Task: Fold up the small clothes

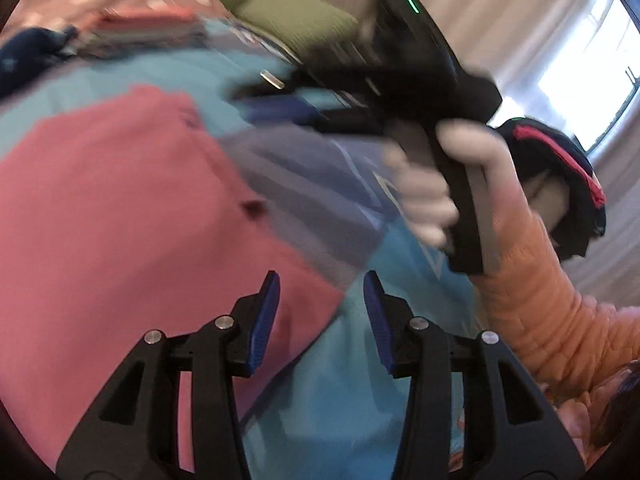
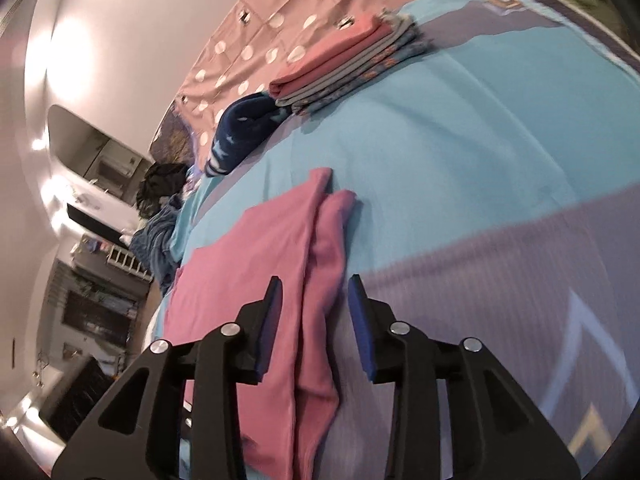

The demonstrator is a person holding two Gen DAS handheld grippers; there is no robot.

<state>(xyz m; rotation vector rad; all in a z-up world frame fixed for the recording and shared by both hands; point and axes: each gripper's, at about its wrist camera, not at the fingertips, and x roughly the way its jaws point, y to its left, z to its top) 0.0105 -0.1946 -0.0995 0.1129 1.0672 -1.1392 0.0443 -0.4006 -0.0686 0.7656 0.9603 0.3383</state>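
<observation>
Pink garment (image 2: 256, 280) lies flat on the bed (image 2: 460, 140), on a blue and lilac cover, with one narrower part folded alongside its right edge. In the left wrist view the same pink cloth (image 1: 120, 220) fills the left half of the picture, blurred.

Left hand-held gripper (image 1: 322, 312) is released: its blue pads stand apart with nothing between them, above the border where the pink cloth meets the blue cover. Whether it touches the cloth cannot be told.

Right hand-held gripper (image 2: 314, 312) is also released, its pads apart and clear of the fabric, hovering over the folded strip of the pink garment. From the left wrist view that gripper's black body (image 1: 400, 72) shows blurred at upper right, held by a hand (image 1: 432, 192) in a white glove, with an orange quilted sleeve (image 1: 540, 300) behind it.

Further up the bed sits a stack (image 2: 348, 60) of folded clothes, pink on top and grey and patterned ones beneath. Just beside it, to the left, lies a dark blue piece (image 2: 244, 132) with white marks. A dusty pink sheet (image 2: 280, 20) with white dots covers the far part of the bed. A green cushion (image 1: 296, 20) lies at the far edge. Pale curtains (image 1: 520, 20) and a bright window show at the right of the left wrist view.
</observation>
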